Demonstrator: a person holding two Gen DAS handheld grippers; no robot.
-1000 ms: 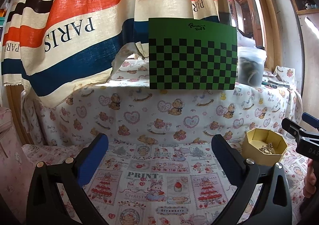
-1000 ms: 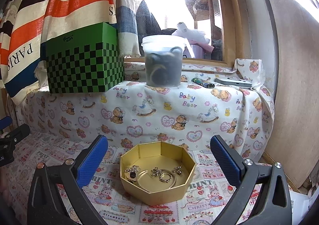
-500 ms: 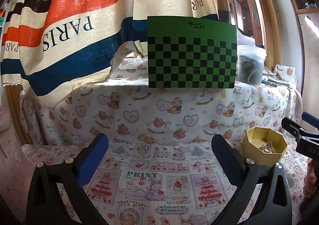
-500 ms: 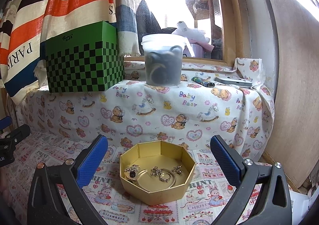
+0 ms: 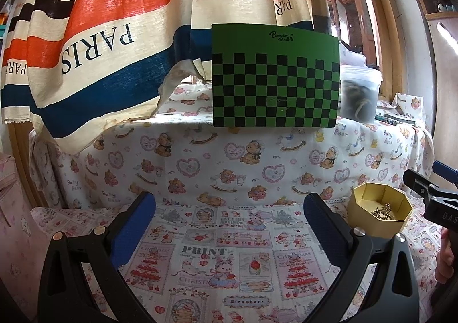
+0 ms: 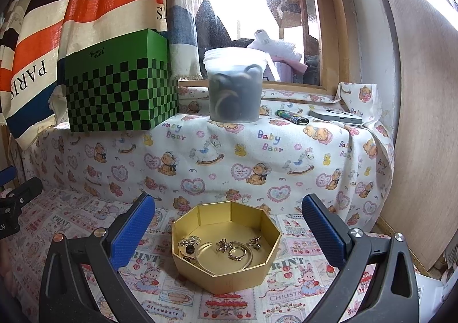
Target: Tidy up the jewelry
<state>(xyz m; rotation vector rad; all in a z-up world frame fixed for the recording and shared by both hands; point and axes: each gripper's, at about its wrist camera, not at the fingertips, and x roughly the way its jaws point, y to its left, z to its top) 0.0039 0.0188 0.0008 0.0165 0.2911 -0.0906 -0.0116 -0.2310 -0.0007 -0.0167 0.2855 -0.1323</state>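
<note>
A gold octagonal box (image 6: 243, 271) stands open on the printed cloth, with several rings and small jewelry pieces (image 6: 232, 247) inside. My right gripper (image 6: 227, 225) is open and empty, its jaws spread wide either side of the box, a little above and before it. The box also shows in the left wrist view (image 5: 377, 225) at the right. My left gripper (image 5: 229, 220) is open and empty over bare printed cloth, left of the box. The right gripper's tips (image 5: 420, 182) show at the right edge there.
A raised shelf covered in teddy-bear cloth (image 6: 257, 157) rises behind the box. On it stand a green checkered box (image 6: 120, 94), a clear plastic tub (image 6: 233, 85), a lighter (image 6: 292, 117) and a flat grey device (image 6: 337, 118). A striped curtain (image 5: 114, 37) hangs at the left. A wooden board (image 6: 423, 122) is at the right.
Both views have shifted very slightly; the shelf and green box sit a touch higher in frame. Nothing was taken hold of or let go.
</note>
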